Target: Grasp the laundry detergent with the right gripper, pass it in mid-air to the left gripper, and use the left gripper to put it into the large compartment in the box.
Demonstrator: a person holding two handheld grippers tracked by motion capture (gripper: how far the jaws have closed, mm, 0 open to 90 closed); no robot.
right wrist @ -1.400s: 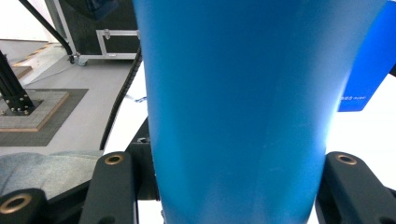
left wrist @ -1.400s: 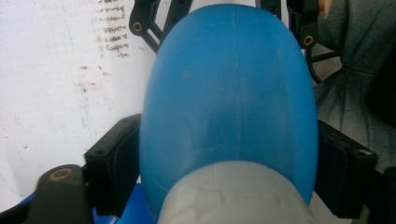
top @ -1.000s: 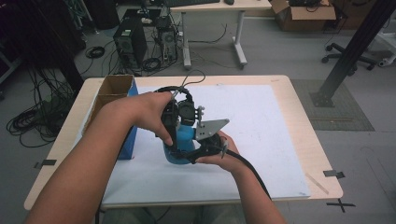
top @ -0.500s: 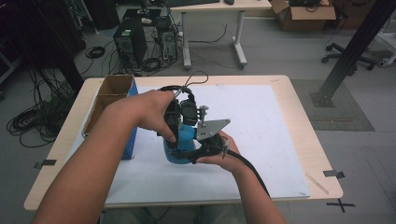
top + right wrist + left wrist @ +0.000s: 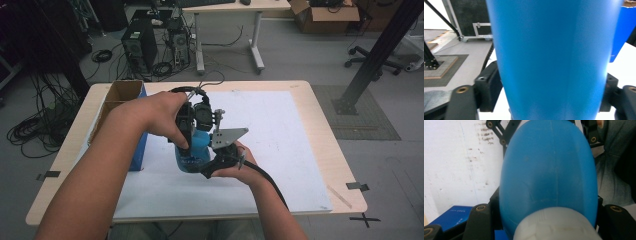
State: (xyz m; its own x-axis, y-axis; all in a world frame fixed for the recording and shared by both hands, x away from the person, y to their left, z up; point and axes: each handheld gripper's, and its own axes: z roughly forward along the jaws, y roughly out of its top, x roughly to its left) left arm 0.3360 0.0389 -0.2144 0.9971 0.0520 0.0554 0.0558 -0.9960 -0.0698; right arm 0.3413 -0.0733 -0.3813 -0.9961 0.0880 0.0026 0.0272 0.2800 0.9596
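My left claw (image 5: 189,131) comes down from above and is clamped on the white cap (image 5: 554,225) end of the blue bottle (image 5: 195,150), which stands over the white mat (image 5: 280,130) on the table (image 5: 320,110). My right claw (image 5: 212,157) sits around the bottle's body from the side; its jaws have just been opening, and the bottle is between them. A blue box (image 5: 137,150) stands just beside the bottle.

The high view is dim and soft. Between the jaws, the blue bottle (image 5: 554,57) looms blurred, too close for focus.
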